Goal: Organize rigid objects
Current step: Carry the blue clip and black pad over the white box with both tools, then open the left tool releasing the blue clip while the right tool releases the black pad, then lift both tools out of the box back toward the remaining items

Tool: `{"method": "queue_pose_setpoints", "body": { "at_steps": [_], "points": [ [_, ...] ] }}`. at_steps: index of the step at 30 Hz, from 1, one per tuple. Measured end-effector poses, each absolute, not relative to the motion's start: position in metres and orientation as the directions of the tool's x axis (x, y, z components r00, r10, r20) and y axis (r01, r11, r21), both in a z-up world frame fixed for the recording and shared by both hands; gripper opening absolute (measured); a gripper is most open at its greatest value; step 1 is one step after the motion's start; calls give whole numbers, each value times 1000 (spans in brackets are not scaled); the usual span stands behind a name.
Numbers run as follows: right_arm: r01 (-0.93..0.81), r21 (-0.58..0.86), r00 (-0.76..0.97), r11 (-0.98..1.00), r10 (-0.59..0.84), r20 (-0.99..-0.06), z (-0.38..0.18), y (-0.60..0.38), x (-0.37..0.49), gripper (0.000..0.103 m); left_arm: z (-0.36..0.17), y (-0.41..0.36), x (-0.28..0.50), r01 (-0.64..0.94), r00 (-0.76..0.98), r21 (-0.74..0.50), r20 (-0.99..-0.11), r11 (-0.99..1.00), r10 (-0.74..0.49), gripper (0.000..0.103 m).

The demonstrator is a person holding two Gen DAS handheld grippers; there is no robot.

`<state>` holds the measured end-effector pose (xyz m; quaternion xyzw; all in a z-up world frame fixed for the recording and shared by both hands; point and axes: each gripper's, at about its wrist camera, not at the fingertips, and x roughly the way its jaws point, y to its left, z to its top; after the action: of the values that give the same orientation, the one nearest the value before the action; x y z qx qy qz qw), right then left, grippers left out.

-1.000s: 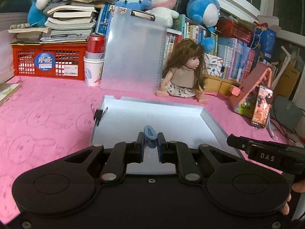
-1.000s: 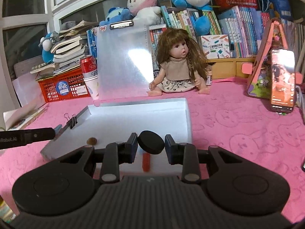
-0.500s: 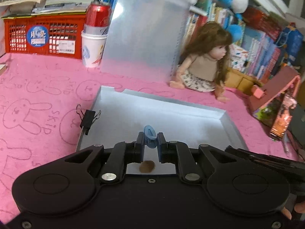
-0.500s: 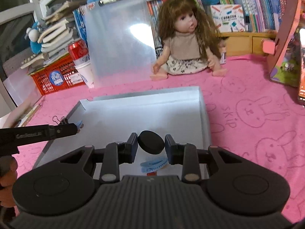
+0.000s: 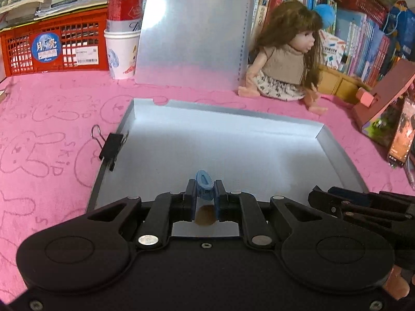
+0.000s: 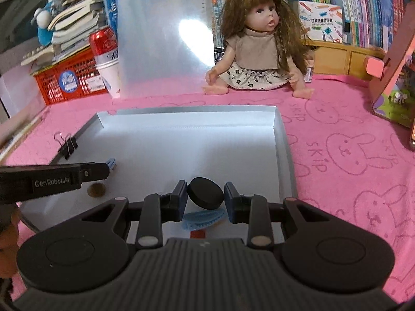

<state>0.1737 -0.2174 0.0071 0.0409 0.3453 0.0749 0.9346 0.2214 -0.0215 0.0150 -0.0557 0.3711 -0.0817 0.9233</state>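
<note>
My left gripper (image 5: 204, 194) is shut on a small blue hair clip (image 5: 203, 183), held over the near part of the silver tray (image 5: 259, 119). A brown coin (image 5: 205, 215) lies on the tray floor just under it. My right gripper (image 6: 205, 194) is shut on a black round disc (image 6: 205, 193), above the tray's (image 6: 281, 134) near right part. Below the disc lie another blue clip (image 6: 202, 219) and a small red piece (image 6: 198, 234). In the right wrist view the left gripper (image 6: 110, 167) reaches in from the left with its blue clip (image 6: 112, 162), above the coin (image 6: 96, 189).
A black binder clip (image 5: 111, 147) grips the tray's left wall. Behind the tray stand a doll (image 5: 285, 51), a clear clipboard (image 5: 192, 26), a paper cup with a red can (image 5: 122, 49) and a red basket (image 5: 52, 49). A pink stand with a phone (image 5: 399, 129) is at right. Pink cloth (image 6: 350, 155) covers the table.
Both grippers moved forward and down over the tray, still holding their objects. The coin, second blue clip and red piece came into view beneath them.
</note>
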Motion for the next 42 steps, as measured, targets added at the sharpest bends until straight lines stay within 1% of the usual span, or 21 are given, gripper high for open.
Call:
{"method": "queue_pose_setpoints", "body": {
  "at_steps": [3,7,10,13,14,15,17,19,24,28,30,42],
  "points": [
    [-127,91,749,988,156,-644,2,-214,171,36,12,-22,219,113,707,-156,-681,981,-190,13],
    [-132,81,750,988,154,-643,0,-212,169,37,11,-23,218,119,705,-148,-683,982,-189,13],
    [-130,88,752,988,156,-641,0,-212,169,41,11,-23,217,123,705,-144,-683,982,-188,13],
    [-128,94,756,987,159,-635,1,-213,168,41,12,-24,216,132,705,-136,-683,982,-190,14],
    [-128,94,759,987,159,-632,2,-213,168,46,12,-24,214,134,708,-130,-681,982,-186,15],
    [-127,92,762,988,157,-629,3,-213,167,54,13,-25,213,133,713,-123,-677,984,-181,16],
    [-128,92,770,987,158,-619,5,-214,164,59,16,-26,209,134,723,-107,-669,985,-172,23],
    [-125,89,778,988,154,-609,9,-213,162,63,18,-26,206,136,731,-101,-661,985,-169,36],
    [-122,71,802,990,140,-580,17,-215,150,76,27,-24,194,139,750,-76,-643,987,-156,44],
    [-127,66,819,990,143,-556,25,-217,138,81,32,-22,184,138,764,-52,-630,989,-140,52],
    [-129,67,826,989,145,-545,29,-218,132,84,35,-21,178,133,771,-43,-624,990,-130,54],
    [-160,49,858,986,164,-487,43,-219,92,89,48,-12,132,156,801,-67,-575,985,-166,67]
  ]
}}
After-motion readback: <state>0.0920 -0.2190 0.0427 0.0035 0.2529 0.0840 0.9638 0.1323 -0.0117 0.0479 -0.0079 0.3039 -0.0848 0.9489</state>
